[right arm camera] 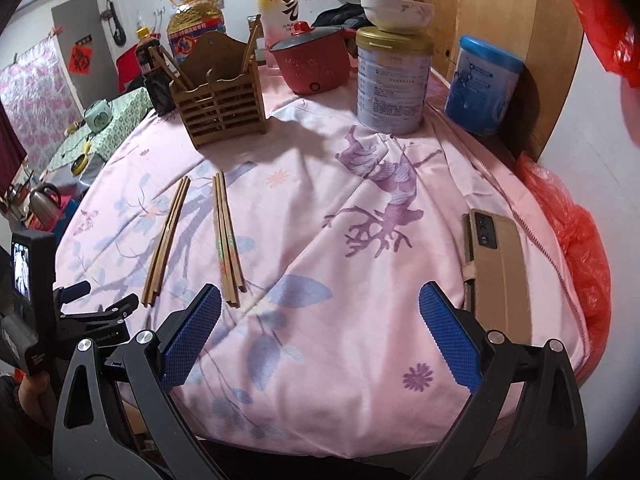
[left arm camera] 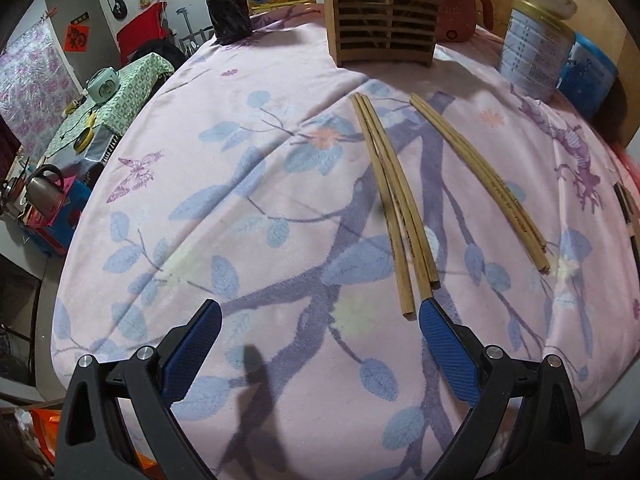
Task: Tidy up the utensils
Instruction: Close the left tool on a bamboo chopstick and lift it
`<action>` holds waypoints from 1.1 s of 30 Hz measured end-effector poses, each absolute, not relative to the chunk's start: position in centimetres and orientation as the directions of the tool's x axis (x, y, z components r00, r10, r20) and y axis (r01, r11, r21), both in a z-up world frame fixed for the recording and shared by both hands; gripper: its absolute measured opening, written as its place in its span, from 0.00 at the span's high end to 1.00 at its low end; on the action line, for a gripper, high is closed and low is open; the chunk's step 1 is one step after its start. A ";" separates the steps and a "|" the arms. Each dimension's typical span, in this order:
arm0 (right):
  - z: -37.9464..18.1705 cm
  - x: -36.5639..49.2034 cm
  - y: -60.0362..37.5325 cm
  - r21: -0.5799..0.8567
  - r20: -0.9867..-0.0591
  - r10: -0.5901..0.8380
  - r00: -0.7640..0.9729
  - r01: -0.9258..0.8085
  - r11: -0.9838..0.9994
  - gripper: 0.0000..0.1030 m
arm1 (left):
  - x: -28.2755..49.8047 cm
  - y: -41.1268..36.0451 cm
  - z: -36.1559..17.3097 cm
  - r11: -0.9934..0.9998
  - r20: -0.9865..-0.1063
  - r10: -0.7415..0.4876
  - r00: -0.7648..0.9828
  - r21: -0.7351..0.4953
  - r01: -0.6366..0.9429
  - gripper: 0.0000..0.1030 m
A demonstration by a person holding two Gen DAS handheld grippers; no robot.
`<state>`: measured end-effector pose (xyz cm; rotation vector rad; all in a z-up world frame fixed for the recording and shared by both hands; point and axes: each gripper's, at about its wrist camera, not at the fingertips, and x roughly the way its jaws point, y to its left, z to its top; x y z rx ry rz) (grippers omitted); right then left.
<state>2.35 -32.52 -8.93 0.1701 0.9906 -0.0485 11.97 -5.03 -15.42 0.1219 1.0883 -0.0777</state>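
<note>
Left gripper (left arm camera: pixel 320 312) jaws wide; chopsticks (left arm camera: pixel 394 200) beside; holder (left arm camera: pixel 384 28) beyond.

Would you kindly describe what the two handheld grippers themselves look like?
Both the left gripper and right gripper match: black angular frames with triangular cut-outs, silver round bolts at the joints, and blue textured fingers. From the right wrist view, the left unit carries a small black screen.

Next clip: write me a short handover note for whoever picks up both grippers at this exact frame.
Left gripper: jaws open, empty, low over the cloth just short of the left chopstick bundle.
Right gripper: jaws open, empty.
Second chopstick bundle lies beside the first, both flat on the pink tablecloth.
Wooden holder at the back already holds a few chopsticks.
Left: move both bundles into the holder.
</note>
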 end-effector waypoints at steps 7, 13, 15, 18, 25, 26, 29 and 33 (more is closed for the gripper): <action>-8.7 2.3 -33.3 0.092 -0.834 0.011 0.551 0.119 0.989 0.07 | 12.9 -5.2 -16.5 0.990 -0.871 0.055 0.489 0.113 0.090 0.05; -8.7 3.1 -32.2 0.130 -0.827 0.056 0.559 0.094 0.987 0.07 | 13.8 -1.9 -16.1 0.989 -0.864 0.110 0.491 0.143 0.029 0.22; -8.7 3.4 -31.1 0.141 -0.823 0.079 0.563 0.067 0.988 0.07 | 13.8 -0.9 -15.9 0.994 -0.879 0.075 0.471 0.101 0.030 0.27; -8.5 3.5 -29.6 0.143 -0.818 0.099 0.567 0.034 0.989 0.07 | 13.6 -0.7 -15.4 0.998 -0.880 0.009 0.475 0.040 0.055 0.34; -7.5 2.6 -28.7 0.114 -0.804 0.081 0.590 0.018 0.993 0.09 | 13.6 -3.2 -15.9 0.985 -0.865 -0.076 0.497 0.014 0.173 0.84; -7.5 2.5 -28.9 0.121 -0.803 0.088 0.590 0.017 0.992 0.11 | 13.6 -3.5 -15.9 0.981 -0.865 -0.094 0.492 0.003 0.193 0.94; -7.8 2.8 -29.0 0.172 -0.797 0.153 0.585 -0.024 0.985 0.26 | 13.5 -3.8 -15.0 0.982 -0.852 -0.100 0.514 -0.002 0.189 0.95; -10.5 4.7 -27.7 0.194 -0.814 0.234 0.532 -0.131 0.972 0.44 | 13.1 -3.0 -13.2 0.985 -0.843 -0.090 0.529 0.002 0.171 0.95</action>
